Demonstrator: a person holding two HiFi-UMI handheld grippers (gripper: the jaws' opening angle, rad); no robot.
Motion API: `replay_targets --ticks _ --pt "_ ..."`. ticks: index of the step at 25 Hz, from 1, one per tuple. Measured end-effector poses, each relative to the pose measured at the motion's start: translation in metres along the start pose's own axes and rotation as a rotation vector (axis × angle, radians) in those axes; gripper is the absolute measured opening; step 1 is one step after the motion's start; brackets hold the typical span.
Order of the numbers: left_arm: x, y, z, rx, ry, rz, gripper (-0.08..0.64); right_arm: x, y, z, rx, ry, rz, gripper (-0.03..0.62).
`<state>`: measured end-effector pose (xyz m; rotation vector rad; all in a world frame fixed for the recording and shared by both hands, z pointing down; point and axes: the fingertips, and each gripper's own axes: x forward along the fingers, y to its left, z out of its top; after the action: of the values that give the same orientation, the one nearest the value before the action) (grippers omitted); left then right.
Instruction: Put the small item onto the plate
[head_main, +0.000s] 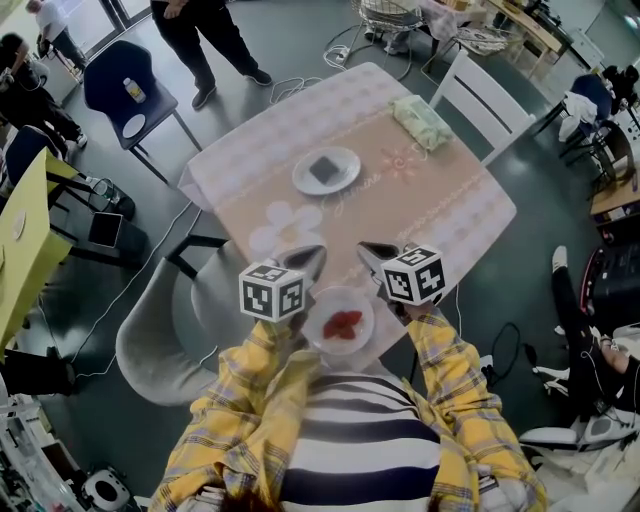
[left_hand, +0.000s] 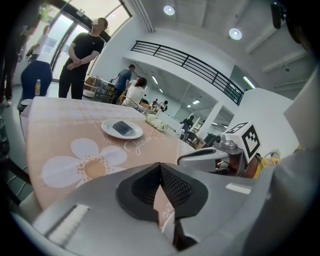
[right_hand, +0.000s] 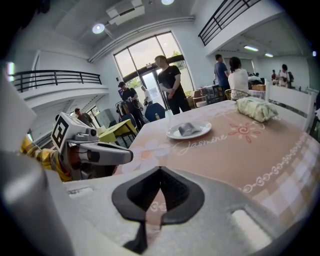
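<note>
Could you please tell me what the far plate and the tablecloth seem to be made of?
The plate looks like glazed ceramic or melamine: white, smooth, shiny rim. The tablecloth looks like printed fabric or vinyl: matte, flower pattern, edges draping down.

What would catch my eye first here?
The checker-marked left gripper and right gripper hang shut and empty over the near edge of the table. Between them a white dish holds a red item. Mid-table, a plate carries a dark flat item.
</note>
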<state>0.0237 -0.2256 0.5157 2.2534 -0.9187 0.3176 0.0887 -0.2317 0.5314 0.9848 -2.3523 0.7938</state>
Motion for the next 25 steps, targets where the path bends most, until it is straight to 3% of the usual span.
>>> replay_targets --ticks 7,25 --pt "-0.016 -0.015 -0.01 0.018 -0.016 -0.003 0.003 -0.026 0.005 -0.017 0.003 -0.02 -0.021 -0.003" --pt "-0.049 -0.015 -0.039 -0.051 -0.032 0.028 0.003 -0.065 0.016 -0.055 0.095 -0.055 -0.043 -0.002"
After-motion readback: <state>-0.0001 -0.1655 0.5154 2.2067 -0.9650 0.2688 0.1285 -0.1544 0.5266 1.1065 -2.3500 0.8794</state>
